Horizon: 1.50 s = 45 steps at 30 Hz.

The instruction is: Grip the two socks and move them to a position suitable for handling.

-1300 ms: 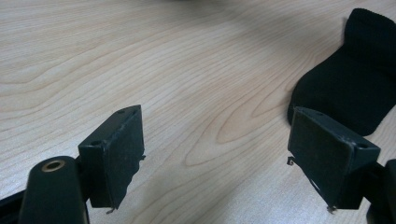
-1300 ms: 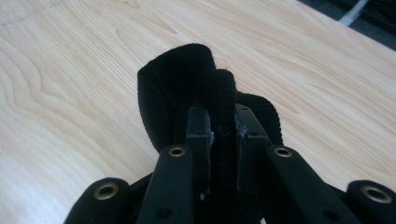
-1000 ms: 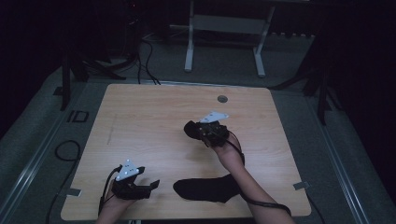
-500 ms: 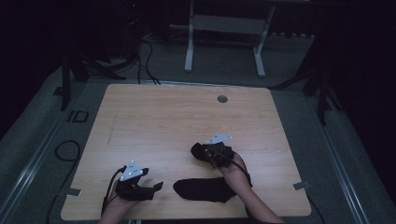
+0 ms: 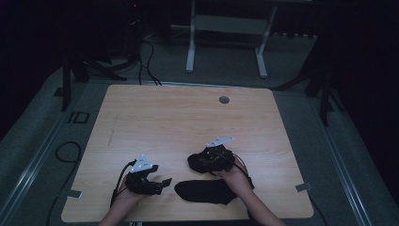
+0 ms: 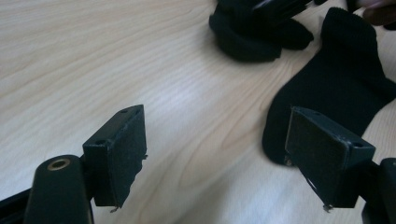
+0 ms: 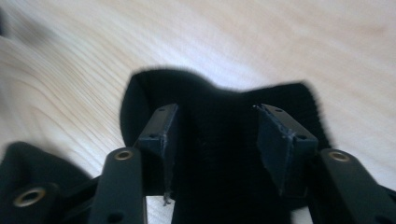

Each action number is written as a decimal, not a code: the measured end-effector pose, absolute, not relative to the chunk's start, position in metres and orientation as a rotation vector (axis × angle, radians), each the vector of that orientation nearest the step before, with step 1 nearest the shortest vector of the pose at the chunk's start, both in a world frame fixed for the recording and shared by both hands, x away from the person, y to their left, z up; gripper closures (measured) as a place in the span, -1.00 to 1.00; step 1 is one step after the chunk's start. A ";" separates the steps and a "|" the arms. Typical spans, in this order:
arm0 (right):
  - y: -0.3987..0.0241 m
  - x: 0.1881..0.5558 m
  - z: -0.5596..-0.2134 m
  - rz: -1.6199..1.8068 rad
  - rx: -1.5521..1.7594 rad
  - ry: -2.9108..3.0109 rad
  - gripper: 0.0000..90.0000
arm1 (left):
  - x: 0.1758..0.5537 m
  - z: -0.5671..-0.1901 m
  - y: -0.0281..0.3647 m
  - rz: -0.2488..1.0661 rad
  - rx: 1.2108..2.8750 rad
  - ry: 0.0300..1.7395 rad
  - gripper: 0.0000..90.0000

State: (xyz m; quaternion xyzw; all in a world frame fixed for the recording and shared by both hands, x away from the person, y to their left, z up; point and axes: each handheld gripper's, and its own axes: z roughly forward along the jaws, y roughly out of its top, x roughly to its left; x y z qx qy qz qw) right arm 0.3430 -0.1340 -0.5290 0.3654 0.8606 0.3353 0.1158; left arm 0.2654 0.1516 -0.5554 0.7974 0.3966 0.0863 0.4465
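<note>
A black sock (image 5: 207, 192) lies flat near the table's (image 5: 188, 117) front edge. A second black sock (image 5: 194, 163) sits bunched just behind it. My right gripper (image 5: 206, 159) rests over the bunched sock. Its jaws have just been opening. In the right gripper view the bunched sock (image 7: 215, 100) lies between the spread pads (image 7: 164, 135), which stand apart from it. My left gripper (image 5: 162, 182) hovers open just left of the flat sock's toe. In the left gripper view, my left gripper (image 6: 219, 158) holds nothing, with the flat sock (image 6: 341, 88) by the right pad and the bunched sock (image 6: 252, 39) farther off.
A round cable hole (image 5: 224, 100) sits at the table's far side. Bare wood stretches behind and to the left of both hands. A metal frame (image 5: 226, 28) stands on the floor beyond the table, and cables (image 5: 66, 150) trail on the floor at the left.
My right gripper came down and toward the front edge with the bunched sock, set it on the table and opened. My left gripper slid right toward the flat sock.
</note>
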 end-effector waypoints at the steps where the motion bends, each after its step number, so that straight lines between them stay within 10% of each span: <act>1: -0.138 0.344 -0.523 1.000 1.065 2.500 0.02 | 0.270 -0.554 0.149 0.206 1.981 0.977 -0.54; 19: -0.161 0.387 -0.537 0.906 1.104 2.537 0.20 | 0.334 -0.558 0.071 0.113 2.164 0.921 -0.18; 31: -0.162 0.382 -0.548 0.906 1.089 2.542 0.93 | 0.340 -0.561 0.056 0.125 2.179 0.923 0.88; 45: -0.195 0.361 -0.482 1.085 1.027 2.348 0.96 | 0.326 -0.508 0.090 0.232 2.175 0.908 0.93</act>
